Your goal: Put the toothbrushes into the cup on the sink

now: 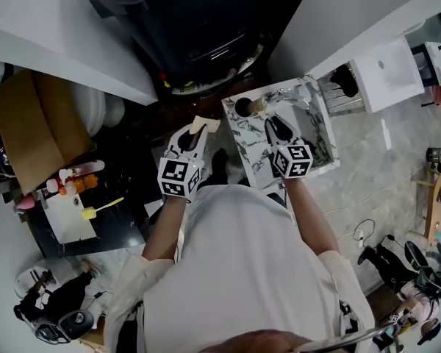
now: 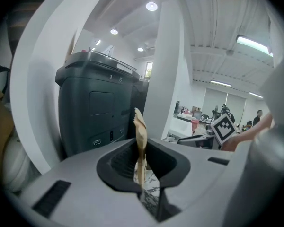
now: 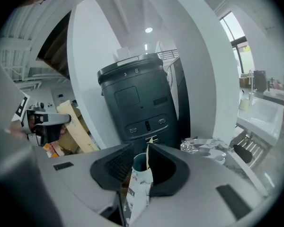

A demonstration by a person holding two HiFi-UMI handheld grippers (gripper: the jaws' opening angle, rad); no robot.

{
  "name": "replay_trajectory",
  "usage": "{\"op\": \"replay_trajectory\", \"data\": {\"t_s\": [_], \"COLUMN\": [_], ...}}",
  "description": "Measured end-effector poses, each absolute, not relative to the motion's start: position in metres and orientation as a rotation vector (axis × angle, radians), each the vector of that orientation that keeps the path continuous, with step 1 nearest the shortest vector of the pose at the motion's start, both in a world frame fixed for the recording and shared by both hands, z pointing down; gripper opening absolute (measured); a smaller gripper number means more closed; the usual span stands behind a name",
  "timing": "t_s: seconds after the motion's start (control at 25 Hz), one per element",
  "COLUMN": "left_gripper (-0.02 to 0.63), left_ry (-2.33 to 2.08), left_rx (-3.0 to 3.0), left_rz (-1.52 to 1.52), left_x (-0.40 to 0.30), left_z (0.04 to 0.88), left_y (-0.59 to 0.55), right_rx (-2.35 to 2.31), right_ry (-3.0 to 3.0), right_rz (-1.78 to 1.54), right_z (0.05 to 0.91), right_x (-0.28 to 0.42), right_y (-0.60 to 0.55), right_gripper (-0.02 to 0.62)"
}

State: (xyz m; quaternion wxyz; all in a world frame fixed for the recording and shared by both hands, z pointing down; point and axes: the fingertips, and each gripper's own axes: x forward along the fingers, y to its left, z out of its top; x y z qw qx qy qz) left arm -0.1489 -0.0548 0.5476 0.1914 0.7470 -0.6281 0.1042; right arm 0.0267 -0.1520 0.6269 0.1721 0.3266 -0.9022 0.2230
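Over at the marble surface (image 1: 317, 151), a person (image 1: 242, 271) in a white top is standing and holding a gripper out in each hand. The left gripper (image 1: 194, 135) is hanging just left of the surface, and its jaws are closing narrowly on a beige toothbrush (image 1: 203, 125). In the left gripper view the toothbrush (image 2: 140, 131) is standing upright in the left gripper (image 2: 141, 156), its top poking above the jaws. The right gripper (image 1: 273, 126) is hovering over the surface, pointing toward the cup (image 1: 244, 107) that is sitting near the far left corner. In the right gripper view its jaws are standing partly apart and gripping nothing. The marble-patterned cup (image 3: 138, 183) is showing in the gap of the right gripper (image 3: 137, 163), and I cannot tell whether a pad is brushing it. A second toothbrush (image 1: 261, 104) is already leaning out of the cup. Some shiny crumpled wrapping (image 1: 303, 94) is lying at the surface's far right corner. Behind everything, a dark machine (image 1: 198, 20) is standing between white panels.
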Motion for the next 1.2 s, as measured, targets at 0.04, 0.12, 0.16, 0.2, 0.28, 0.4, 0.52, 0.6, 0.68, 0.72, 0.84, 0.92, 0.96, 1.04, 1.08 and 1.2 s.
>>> {"op": "replay_trajectory", "data": {"t_s": [0.04,0.12,0.16,0.2,0.28,0.4,0.52,0.6,0.68,0.72,0.84,0.92,0.96,1.04,1.08,1.2], "left_gripper": [0.055,0.055,0.055,0.055,0.055,0.055,0.055,0.055,0.055,0.055,0.055,0.055,0.055,0.055,0.055,0.055], "left_ry": [-1.757,-1.744,-1.739,-1.735,-1.727,-1.711,-1.695,-1.680,-1.664,-1.657,-1.635,-1.615,-1.607,-1.595,-1.588,-1.568], "left_rx": [2.110,2.132,2.140,2.149,2.165,2.189,2.209,2.224,2.238,2.245,2.263,2.276,2.281,2.290,2.295,2.300], "left_rz": [0.295,0.299,0.302,0.305,0.310,0.314,0.318,0.320,0.323,0.326,0.346,0.367,0.383,0.411,0.419,0.434], "left_x": [-0.147,-0.142,-0.140,-0.138,-0.134,-0.129,-0.123,-0.118,-0.113,-0.111,-0.104,-0.098,-0.096,-0.093,-0.092,-0.089], "left_z": [0.546,0.544,0.543,0.542,0.539,0.537,0.536,0.536,0.537,0.538,0.544,0.553,0.558,0.568,0.572,0.583], "left_y": [-0.058,-0.064,-0.066,-0.068,-0.074,-0.082,-0.091,-0.096,-0.102,-0.104,-0.113,-0.119,-0.122,-0.127,-0.129,-0.138], "right_rx": [0.939,0.958,0.964,0.968,0.970,0.968,0.969,0.966,0.969,0.976,1.029,1.062,1.072,1.084,1.091,1.109], "right_ry": [-2.559,-2.557,-2.559,-2.562,-2.577,-2.604,-2.628,-2.639,-2.643,-2.643,-2.629,-2.621,-2.620,-2.619,-2.617,-2.608], "right_rz": [0.639,0.649,0.652,0.653,0.649,0.631,0.593,0.561,0.537,0.534,0.566,0.584,0.587,0.588,0.590,0.603], "right_z": [0.624,0.619,0.617,0.613,0.605,0.591,0.579,0.573,0.569,0.569,0.571,0.570,0.569,0.567,0.567,0.568], "right_x": [0.031,0.039,0.043,0.047,0.054,0.062,0.071,0.076,0.081,0.083,0.092,0.099,0.101,0.103,0.104,0.105], "right_y": [-0.151,-0.149,-0.147,-0.146,-0.143,-0.139,-0.135,-0.131,-0.128,-0.127,-0.126,-0.124,-0.123,-0.119,-0.118,-0.116], "right_gripper": [0.107,0.097,0.090,0.083,0.071,0.054,0.042,0.041,0.040,0.040,0.040,0.040,0.040,0.040,0.040,0.040]}}
